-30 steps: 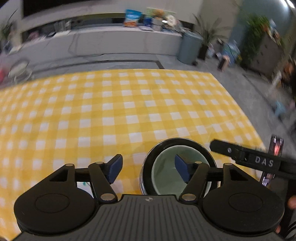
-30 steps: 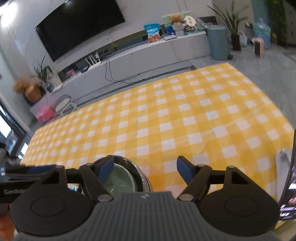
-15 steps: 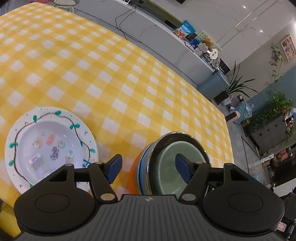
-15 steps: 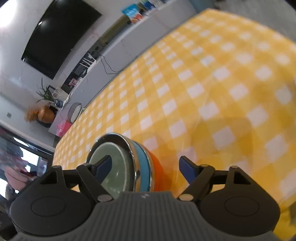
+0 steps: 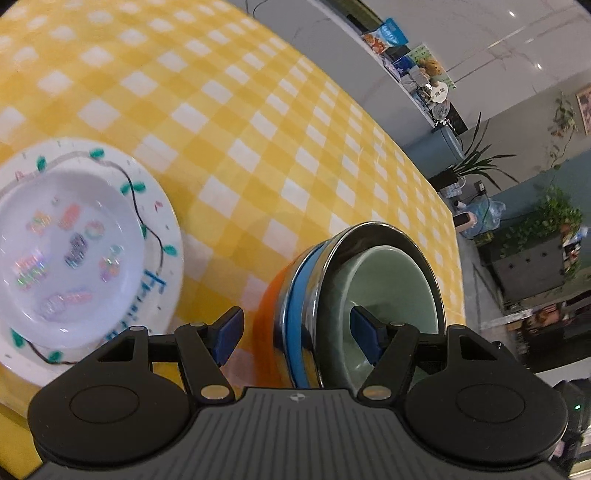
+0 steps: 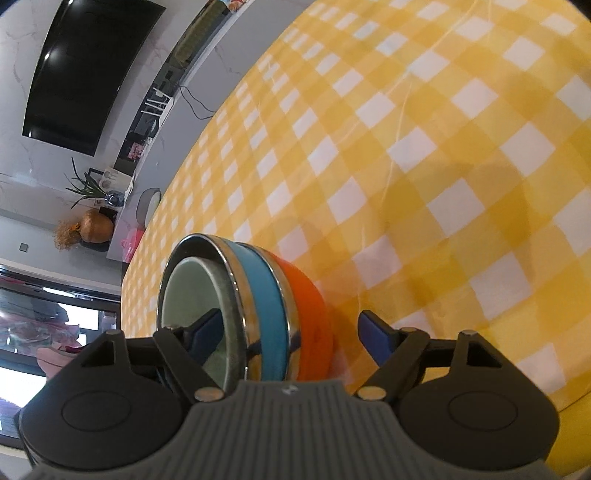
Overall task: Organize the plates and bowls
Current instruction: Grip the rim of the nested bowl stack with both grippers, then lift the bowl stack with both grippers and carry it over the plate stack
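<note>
Step in hand, best guess: two-handed grab of the nested bowl stack (image 5: 354,280) to shift it as one unit. Left gripper (image 5: 297,332) wide open, empty, straddling the near rim: one of the fingers (image 5: 364,332) down inside the green bowl (image 5: 391,288), the other outside, near the orange bowl (image 5: 269,302) wall, no visible contact. Right gripper (image 6: 291,334) same story from the opposite side: spread wide, gripping nothing, one pad inside the green bowl, one clear of the orange wall. Should close both together and evenly, pinching through all the nested walls, not just the inner one, else likely slip or a loose bowl rattling out. Worth seating deeper over the rim before closing; steel rim between the blue and green layers looks slick. Keep the stack level on lift. Cannot tell whether the stack base sits flat on the surface (image 5: 258,129) or is tipped; both views heavily tilted. Decorated white plate (image 5: 168,229) lying flat just beside the stack on its left, so keep the swing clear of it. Yellow-and-white checked cloth over the surface, a few creases. Beyond: living room, wall TV (image 6: 85,66), long grey ledge with snack packets (image 5: 388,35), potted plants (image 5: 476,162).
</note>
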The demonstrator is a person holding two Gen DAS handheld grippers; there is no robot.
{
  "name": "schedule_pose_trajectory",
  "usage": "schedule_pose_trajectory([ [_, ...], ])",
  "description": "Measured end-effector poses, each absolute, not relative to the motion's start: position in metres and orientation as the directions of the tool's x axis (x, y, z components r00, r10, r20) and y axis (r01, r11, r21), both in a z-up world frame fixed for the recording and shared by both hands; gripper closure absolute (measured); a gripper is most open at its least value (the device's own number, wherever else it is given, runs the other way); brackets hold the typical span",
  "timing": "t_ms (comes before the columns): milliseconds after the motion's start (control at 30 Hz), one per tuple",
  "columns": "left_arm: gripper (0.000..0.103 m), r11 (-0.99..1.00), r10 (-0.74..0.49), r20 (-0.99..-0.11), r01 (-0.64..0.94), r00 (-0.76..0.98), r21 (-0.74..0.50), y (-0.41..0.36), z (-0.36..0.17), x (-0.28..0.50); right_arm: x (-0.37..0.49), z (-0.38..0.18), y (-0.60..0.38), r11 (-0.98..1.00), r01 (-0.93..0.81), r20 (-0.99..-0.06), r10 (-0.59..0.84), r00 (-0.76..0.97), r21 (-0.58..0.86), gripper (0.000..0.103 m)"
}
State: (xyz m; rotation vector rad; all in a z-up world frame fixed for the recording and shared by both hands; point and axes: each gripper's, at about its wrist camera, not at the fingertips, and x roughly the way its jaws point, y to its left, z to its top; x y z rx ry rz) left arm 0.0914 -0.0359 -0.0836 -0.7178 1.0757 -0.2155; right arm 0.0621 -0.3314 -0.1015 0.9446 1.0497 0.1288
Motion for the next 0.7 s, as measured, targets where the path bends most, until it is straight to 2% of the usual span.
schedule_pose_trajectory([
  [267,0.030,0.716,-0.543,-0.710,-0.194,0.449,-0.670,-0.037,-0.100,0.097,0.065,-0.109,-0.332,0.599,0.333,-0.673,0.535,0.511,0.729,0.034],
  [333,0.033,0.710,-0.552,-0.708,-0.197,0.441,-0.676,-0.039,-0.102,0.098,0.066,-0.109,-0.332,0.600,0.331,-0.673,0.535,0.510,0.728,0.041],
  [700,0.035,0.705,-0.560,-0.705,-0.197,0.435,-0.682,-0.041,-0.105,0.099,0.066,-0.109,-0.332,0.612,0.323,-0.677,0.529,0.511,0.722,0.045],
])
